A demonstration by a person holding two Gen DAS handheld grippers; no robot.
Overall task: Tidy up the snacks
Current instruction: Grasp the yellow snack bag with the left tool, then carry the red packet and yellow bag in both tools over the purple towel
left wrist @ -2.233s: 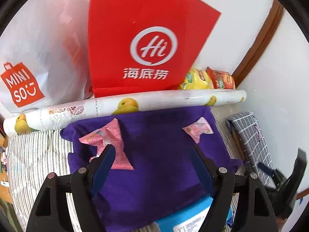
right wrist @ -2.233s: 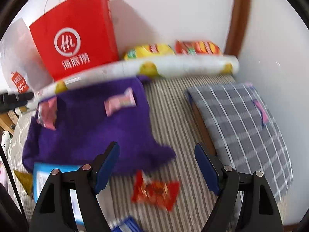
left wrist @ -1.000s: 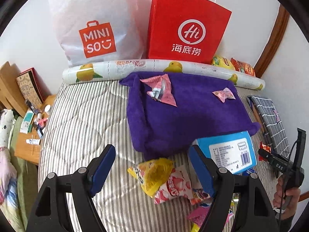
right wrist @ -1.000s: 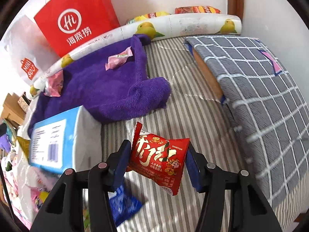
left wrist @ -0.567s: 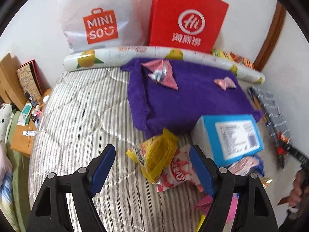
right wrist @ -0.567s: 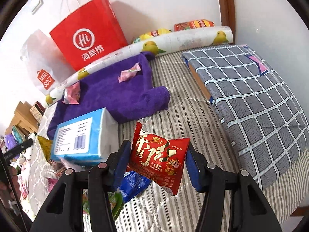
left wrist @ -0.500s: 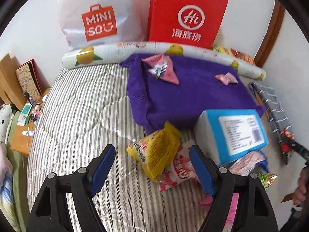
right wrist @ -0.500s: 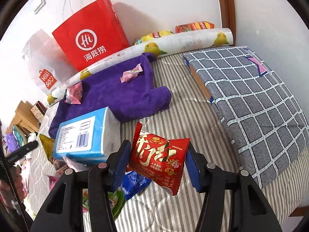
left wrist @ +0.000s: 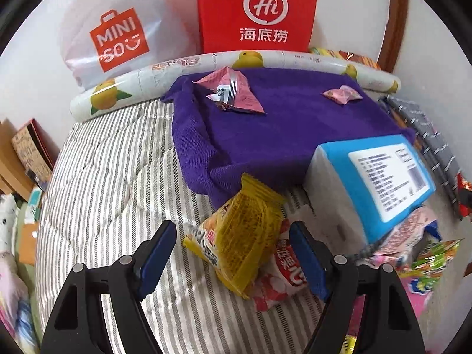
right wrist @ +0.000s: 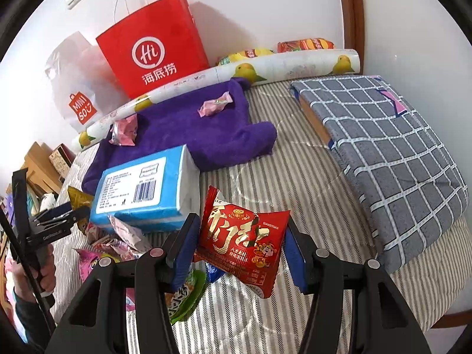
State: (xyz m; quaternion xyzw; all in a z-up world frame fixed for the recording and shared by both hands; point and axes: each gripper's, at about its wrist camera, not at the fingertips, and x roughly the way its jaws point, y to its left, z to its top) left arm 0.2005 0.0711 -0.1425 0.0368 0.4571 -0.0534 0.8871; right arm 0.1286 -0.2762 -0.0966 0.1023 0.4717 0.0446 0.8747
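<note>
Clamping the red snack packet (right wrist: pixel 243 237), right gripper (right wrist: pixel 240 253) jaws flank it.

Red snack packet (right wrist: pixel 243 246), gold lettering. Yellow snack packet (left wrist: pixel 246 234), dark print; beneath it pink-and-white packet (left wrist: pixel 280 277), red characters. Purple towel (left wrist: pixel 277 129); on it pink wrapper (left wrist: pixel 231 93) with silver seam, small pink candy (left wrist: pixel 342 94). Blue-and-white tissue pack (right wrist: pixel 144 188), white label, black barcode. Grey-and-white striped mattress cover (left wrist: pixel 109 177). Grey pillow (right wrist: pixel 392 159), white grid. Red paper bag (right wrist: pixel 153 47), white logo. White plastic bag (left wrist: pixel 118 29), orange logo. White roll (right wrist: pixel 283 66), yellow fruit print. Blue gripper pads (left wrist: pixel 160 247), black arms.
</note>
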